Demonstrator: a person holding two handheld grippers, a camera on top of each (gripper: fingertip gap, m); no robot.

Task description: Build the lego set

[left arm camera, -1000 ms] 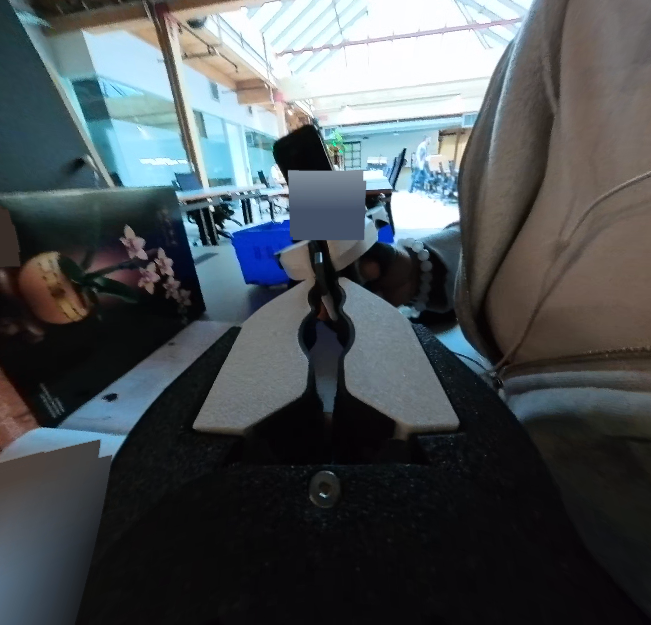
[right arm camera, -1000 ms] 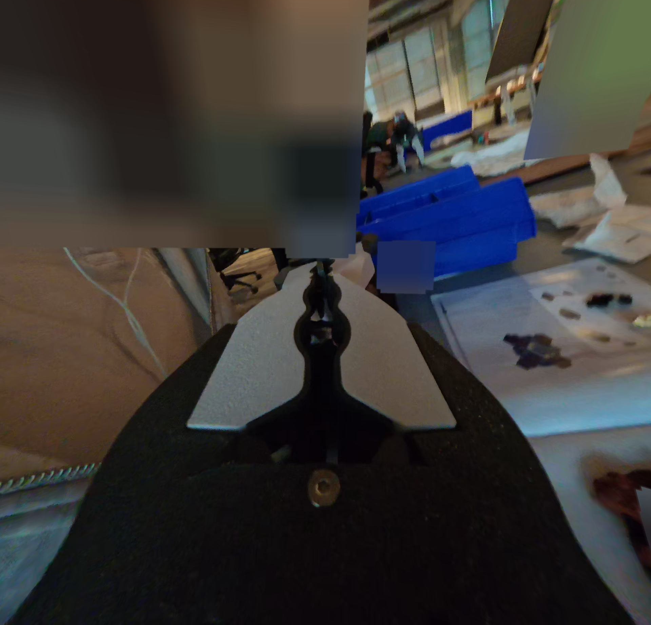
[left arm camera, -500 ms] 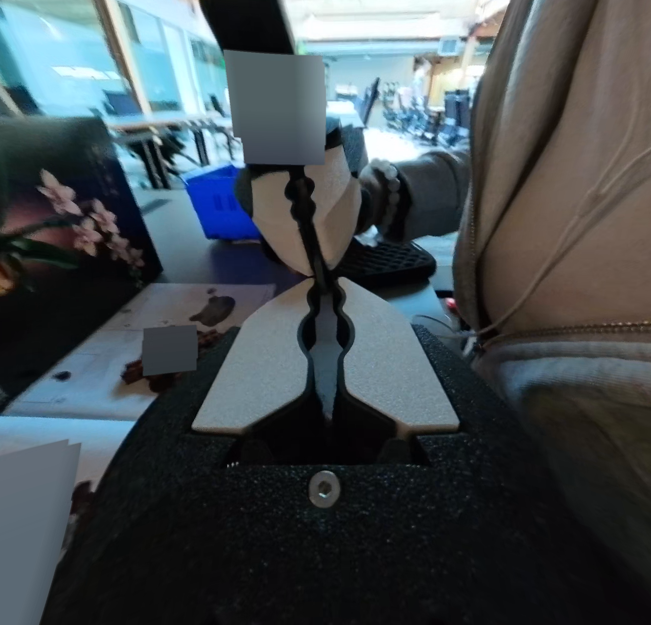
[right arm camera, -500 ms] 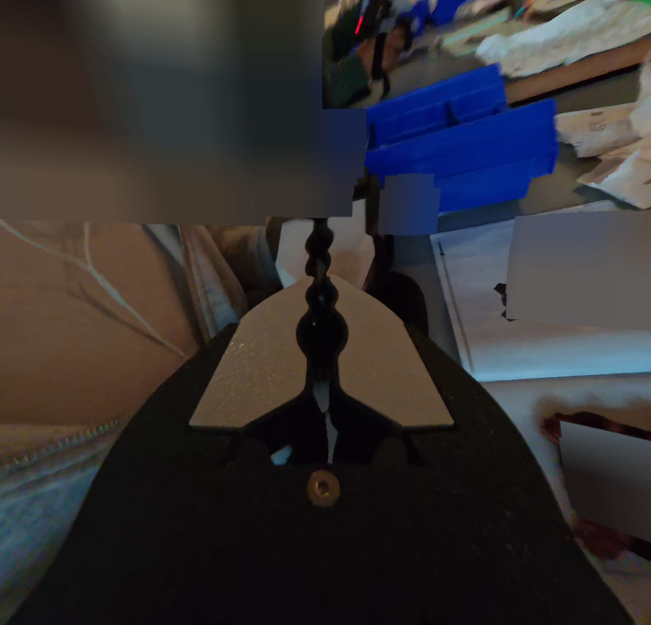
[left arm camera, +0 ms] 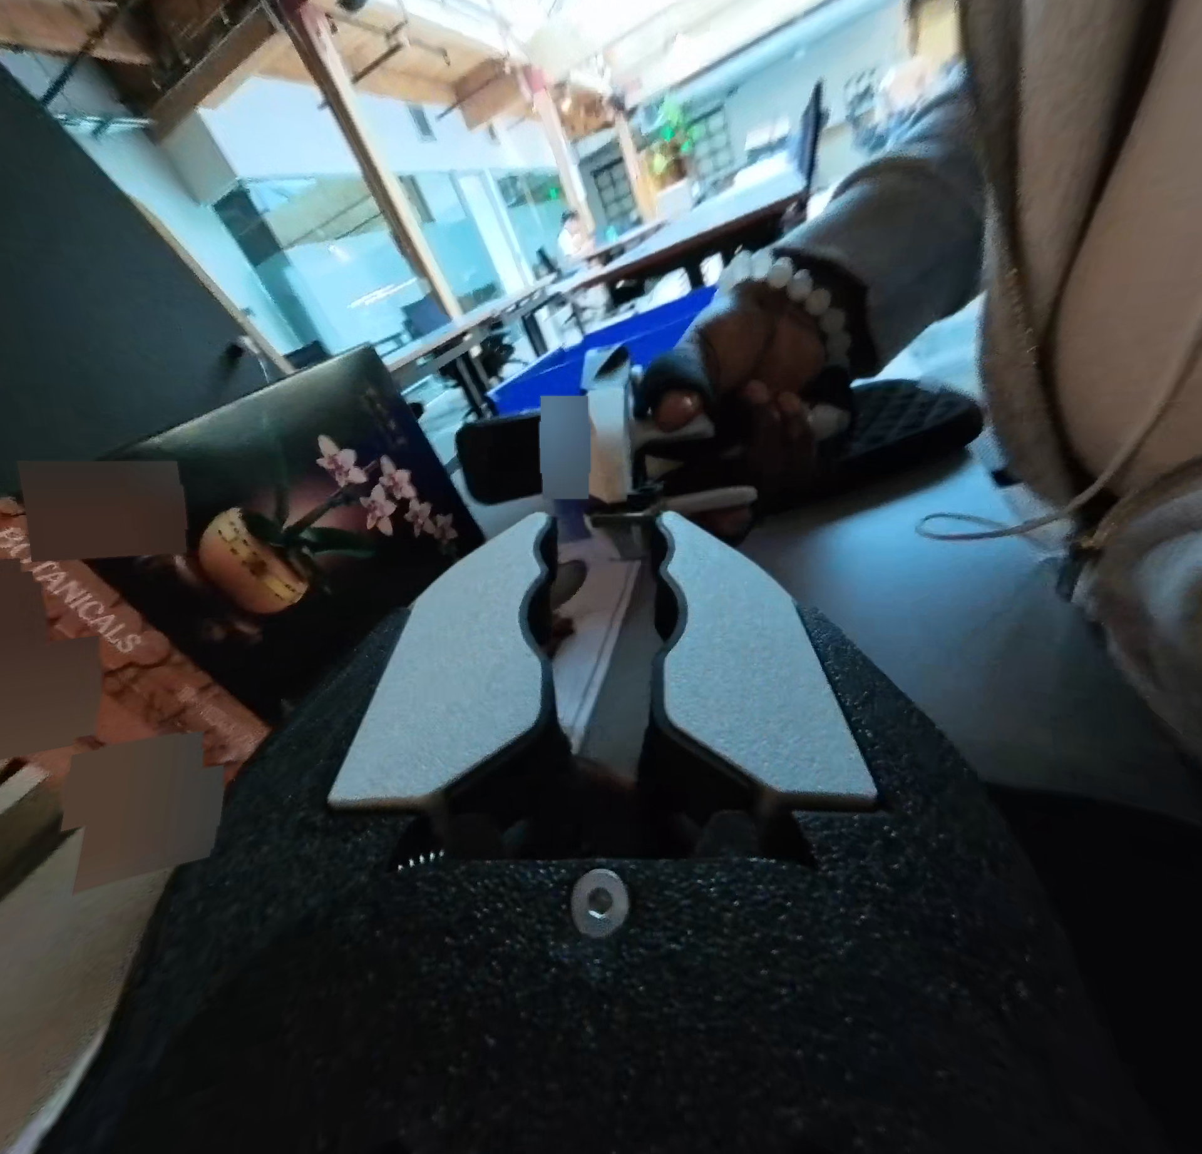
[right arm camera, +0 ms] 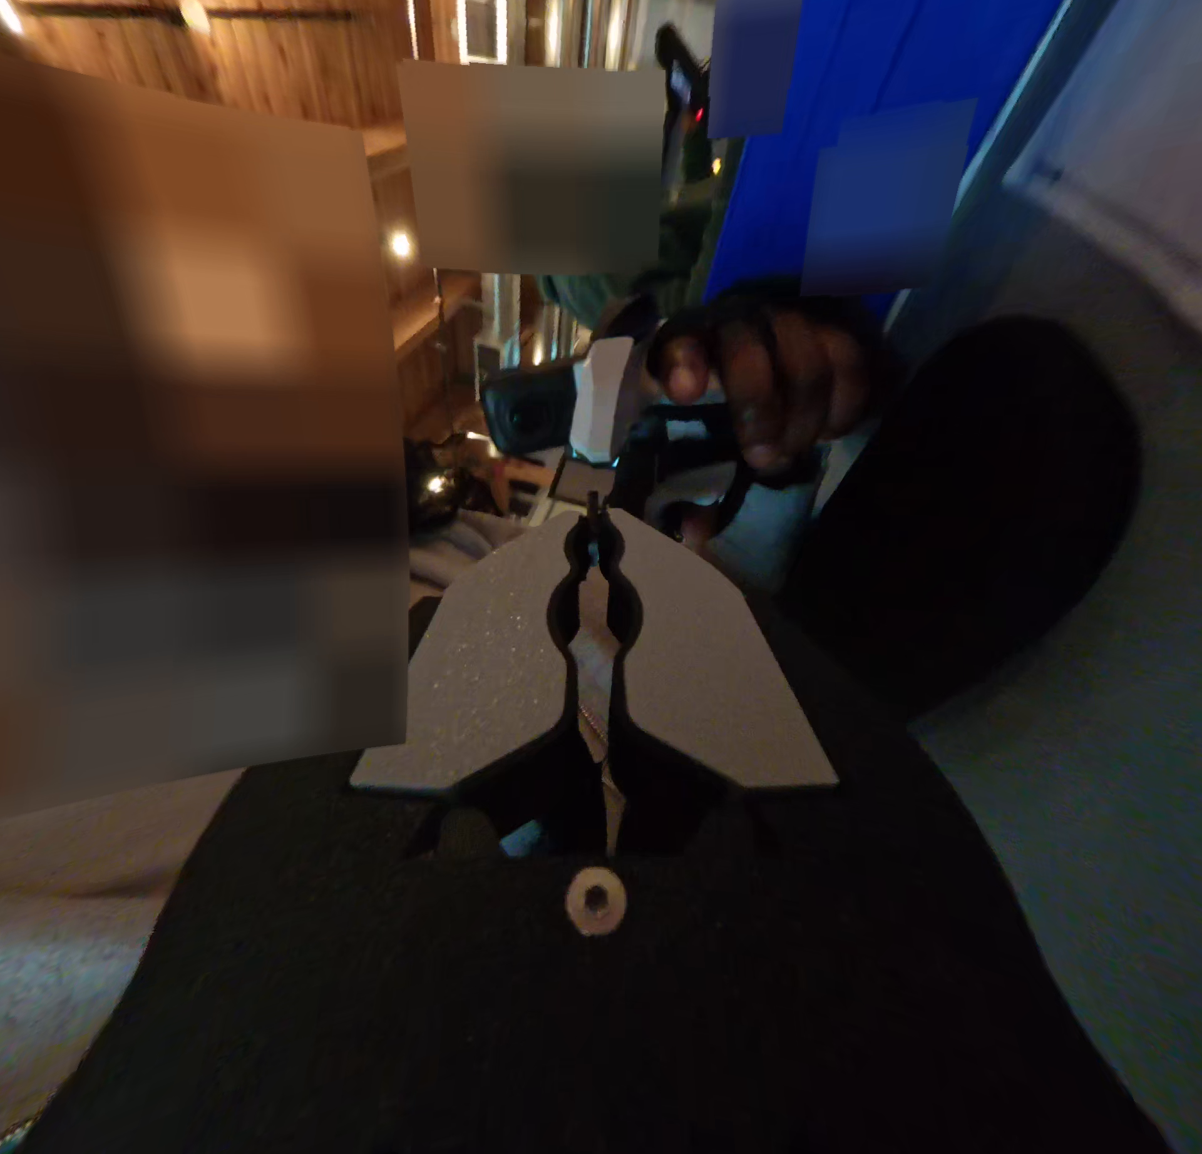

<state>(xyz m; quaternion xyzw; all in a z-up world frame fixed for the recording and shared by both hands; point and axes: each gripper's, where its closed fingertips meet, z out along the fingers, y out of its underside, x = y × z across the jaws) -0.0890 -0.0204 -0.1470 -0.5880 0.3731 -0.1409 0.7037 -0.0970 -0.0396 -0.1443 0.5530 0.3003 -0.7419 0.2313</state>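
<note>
Plainly the two tools are held nose to nose above the grey table [left arm camera: 923, 609], each one's camera looking at the other. The left gripper [left arm camera: 601, 524] has its tongs spread, with a clear gap between the pale fingers [left arm camera: 481, 635], and through that gap a white sheet [left arm camera: 595, 628] with a dark blotch shows on the table below. The right gripper [right arm camera: 593, 518] has its tongs pressed together. A tiny dark stub shows at its tips, but I cannot tell what it is. Seen from the left wrist, that right tool lies turned on its side in a hand [left arm camera: 761, 375] wearing a white bead bracelet [left arm camera: 803, 287], and its tips reach to just beside the mouth of the left tongs, probably so that the two pairs can meet. As for containers, a blue bin [left arm camera: 585, 368] sits behind the tools with its inside hidden. A dark box printed with a potted orchid [left arm camera: 293, 505] stands closed at the left, near the left gripper.
</note>
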